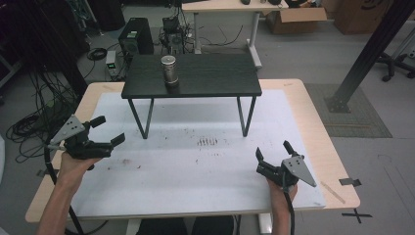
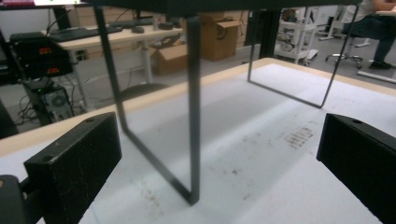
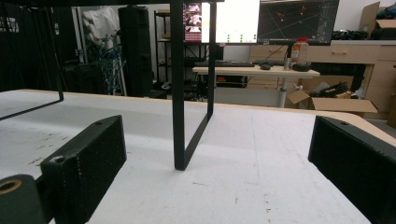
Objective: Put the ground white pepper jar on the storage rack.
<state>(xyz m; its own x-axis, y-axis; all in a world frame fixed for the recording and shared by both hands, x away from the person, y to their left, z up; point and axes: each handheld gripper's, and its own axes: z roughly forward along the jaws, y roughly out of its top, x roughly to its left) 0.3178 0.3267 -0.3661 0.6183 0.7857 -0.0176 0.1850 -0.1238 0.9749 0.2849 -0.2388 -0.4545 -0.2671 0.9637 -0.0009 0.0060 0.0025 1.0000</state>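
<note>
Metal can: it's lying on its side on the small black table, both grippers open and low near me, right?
Not quite. The metal can stands upright on the small black table, as the high view shows. The left gripper and right gripper are indeed open.

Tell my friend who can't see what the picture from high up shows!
A shiny metal can stands upright on a small black table, which sits on a bigger white-topped table. Near the bottom, a person holds the left gripper and the right gripper, both open and empty.
</note>
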